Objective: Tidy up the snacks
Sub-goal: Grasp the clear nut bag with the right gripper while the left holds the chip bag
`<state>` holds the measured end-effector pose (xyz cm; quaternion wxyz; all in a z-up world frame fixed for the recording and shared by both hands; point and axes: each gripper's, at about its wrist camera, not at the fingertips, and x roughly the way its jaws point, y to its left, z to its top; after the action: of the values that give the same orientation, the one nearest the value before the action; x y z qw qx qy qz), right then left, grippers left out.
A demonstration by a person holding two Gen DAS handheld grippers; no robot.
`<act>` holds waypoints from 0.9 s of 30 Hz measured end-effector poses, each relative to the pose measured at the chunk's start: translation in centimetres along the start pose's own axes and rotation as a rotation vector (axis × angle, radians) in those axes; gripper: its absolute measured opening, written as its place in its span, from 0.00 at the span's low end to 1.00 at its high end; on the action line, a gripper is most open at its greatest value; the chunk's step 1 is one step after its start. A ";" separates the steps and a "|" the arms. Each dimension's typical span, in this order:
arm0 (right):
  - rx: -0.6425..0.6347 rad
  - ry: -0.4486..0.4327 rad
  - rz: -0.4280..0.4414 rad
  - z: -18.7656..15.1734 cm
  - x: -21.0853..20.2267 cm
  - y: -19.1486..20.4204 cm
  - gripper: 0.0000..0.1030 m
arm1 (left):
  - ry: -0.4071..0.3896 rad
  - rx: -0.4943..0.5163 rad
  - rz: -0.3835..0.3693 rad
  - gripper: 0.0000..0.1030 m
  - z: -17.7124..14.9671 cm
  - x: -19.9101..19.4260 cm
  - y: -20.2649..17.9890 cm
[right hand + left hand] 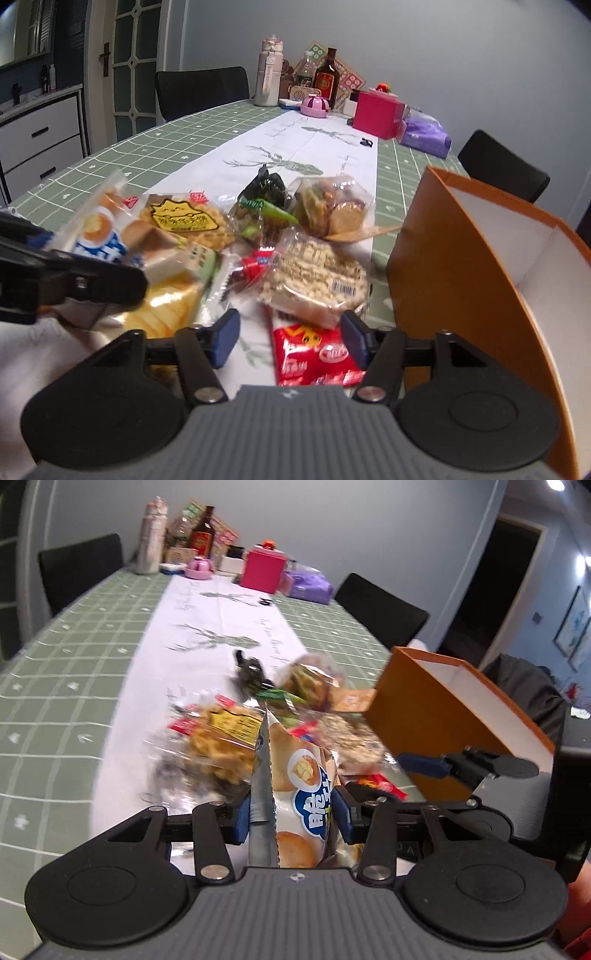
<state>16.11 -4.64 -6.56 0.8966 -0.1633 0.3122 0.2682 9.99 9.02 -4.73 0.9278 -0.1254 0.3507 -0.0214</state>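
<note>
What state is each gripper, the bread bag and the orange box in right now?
left gripper: shut on the bread bag.
bread bag: clamped, standing on edge between the pads.
right gripper: open, holding nothing, above the red snack packet.
orange box: open-topped, no snacks visible inside.
remaining snacks: loose on the table.

Green grid-patterned tablecloth (155,147); white runner (295,147), green deer print; orange box (461,258); red snack packet (314,358).

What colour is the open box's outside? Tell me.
Orange outside, white inside; the box shows best in the right wrist view.
</note>
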 end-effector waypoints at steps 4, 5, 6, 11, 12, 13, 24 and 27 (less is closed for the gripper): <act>-0.125 -0.036 -0.023 0.7 1.4 1.2 0.75 | -0.002 -0.021 0.037 0.49 0.2 0.0 0.8; -0.154 -0.030 -0.018 0.8 1.9 1.4 0.81 | -0.001 -0.024 0.042 0.49 0.2 0.0 0.9; -0.172 -0.020 -0.016 0.8 2.4 1.6 0.83 | 0.001 -0.025 0.049 0.49 0.2 0.0 0.9; -0.119 0.016 -0.022 1.4 4.6 0.6 0.86 | 0.004 -0.036 0.055 0.49 0.1 0.1 1.2; -0.105 0.024 -0.023 1.4 5.0 0.4 0.86 | 0.004 -0.035 0.056 0.49 0.1 0.1 1.2; -0.092 0.034 -0.024 1.3 5.3 0.3 0.85 | 0.006 -0.032 0.060 0.49 0.1 0.2 1.1; -0.184 0.009 -0.075 0.0 3.1 1.6 0.50 | 0.010 -0.045 0.052 0.49 -0.2 -0.1 0.6; -0.225 -0.006 -0.098 -0.1 2.0 2.1 0.35 | 0.009 -0.044 0.056 0.49 -0.3 -0.3 0.2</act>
<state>16.14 -2.28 -8.17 0.8855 -0.2770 0.2693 0.2580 9.56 9.24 -4.77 0.9234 -0.1360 0.3587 0.0118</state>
